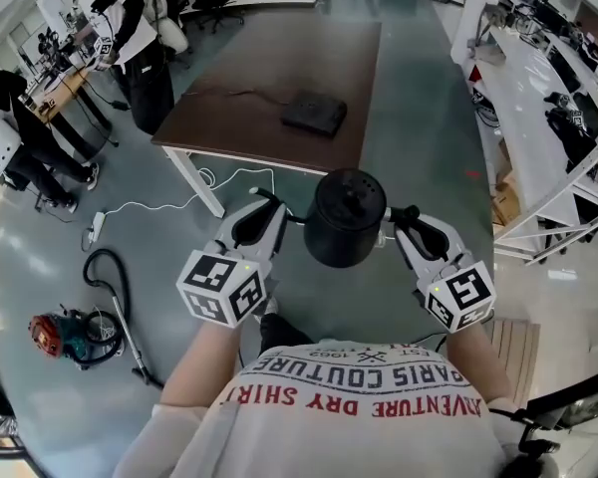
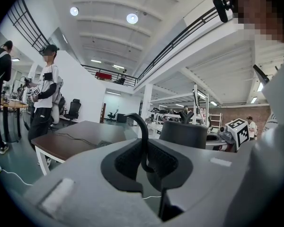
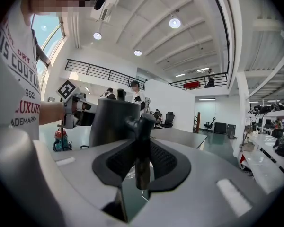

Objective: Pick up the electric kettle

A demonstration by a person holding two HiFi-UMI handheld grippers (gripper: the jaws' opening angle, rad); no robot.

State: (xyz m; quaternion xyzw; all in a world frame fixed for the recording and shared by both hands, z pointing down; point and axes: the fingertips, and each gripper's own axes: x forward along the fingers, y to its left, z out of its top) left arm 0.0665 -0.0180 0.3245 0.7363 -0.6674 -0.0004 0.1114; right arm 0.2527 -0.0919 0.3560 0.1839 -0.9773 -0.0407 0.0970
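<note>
The black electric kettle (image 1: 346,218) hangs in the air over the floor, in front of the person's chest, carried between both grippers. My left gripper (image 1: 275,210) is shut on the kettle's thin curved spout (image 2: 143,135), and the kettle body (image 2: 183,134) shows just to its right in the left gripper view. My right gripper (image 1: 406,217) is shut on the kettle's handle (image 3: 141,148), a thick dark bar standing upright between the pads. The body (image 3: 112,122) rises to the left behind it. The lid and its knob face up in the head view.
A brown table (image 1: 269,88) stands ahead with the black kettle base (image 1: 314,113) and a cable on it. People stand at the far left. A red vacuum cleaner (image 1: 62,333) and a hose lie on the floor at left. White benches (image 1: 543,98) line the right side.
</note>
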